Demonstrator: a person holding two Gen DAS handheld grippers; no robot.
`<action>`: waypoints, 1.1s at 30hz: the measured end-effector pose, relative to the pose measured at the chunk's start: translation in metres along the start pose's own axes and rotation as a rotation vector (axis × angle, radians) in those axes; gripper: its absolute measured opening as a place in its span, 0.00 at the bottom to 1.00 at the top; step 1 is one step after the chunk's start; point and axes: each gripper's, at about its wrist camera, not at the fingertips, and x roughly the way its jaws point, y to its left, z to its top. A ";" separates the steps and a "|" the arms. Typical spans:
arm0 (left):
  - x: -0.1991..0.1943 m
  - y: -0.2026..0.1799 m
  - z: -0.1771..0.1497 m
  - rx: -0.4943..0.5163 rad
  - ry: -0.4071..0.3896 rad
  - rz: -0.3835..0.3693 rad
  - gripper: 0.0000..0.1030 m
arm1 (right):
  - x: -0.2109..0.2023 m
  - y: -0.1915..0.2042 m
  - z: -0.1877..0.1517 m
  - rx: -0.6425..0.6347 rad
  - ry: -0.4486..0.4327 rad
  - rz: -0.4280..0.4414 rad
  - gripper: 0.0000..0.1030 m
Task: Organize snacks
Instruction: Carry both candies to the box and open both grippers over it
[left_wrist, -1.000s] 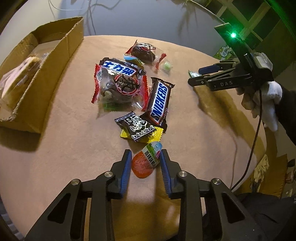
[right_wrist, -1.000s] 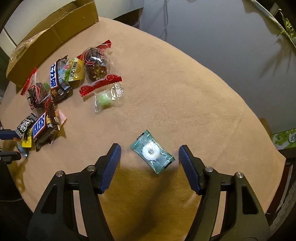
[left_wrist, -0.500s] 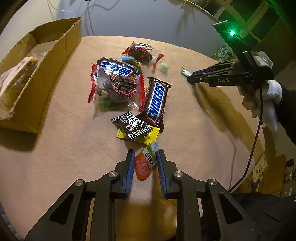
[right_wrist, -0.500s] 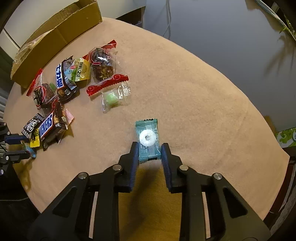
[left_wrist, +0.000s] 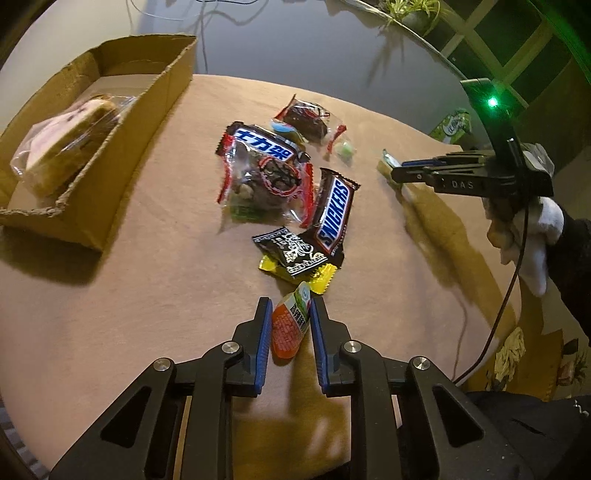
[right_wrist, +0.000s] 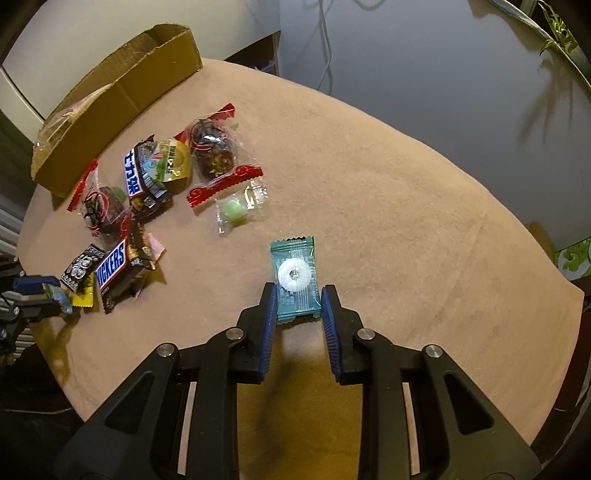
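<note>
Round tan-clothed table, grey wall behind (plant shadows), dim warm light

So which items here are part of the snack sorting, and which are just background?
Part of the job:
- orange snack packet in the left gripper
- teal mint packet in the right gripper
- Snickers bar
- green candy
- cardboard box

Just lying about:
- potted plant
- wall cables
</note>
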 end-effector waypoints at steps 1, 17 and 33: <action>-0.002 0.001 0.000 -0.002 -0.002 -0.002 0.18 | -0.002 0.000 -0.001 0.004 -0.003 0.000 0.24; -0.060 0.047 0.040 -0.133 -0.190 0.035 0.18 | -0.058 0.031 0.032 -0.020 -0.151 0.075 0.24; -0.085 0.118 0.069 -0.240 -0.320 0.192 0.18 | -0.053 0.115 0.123 -0.163 -0.211 0.162 0.24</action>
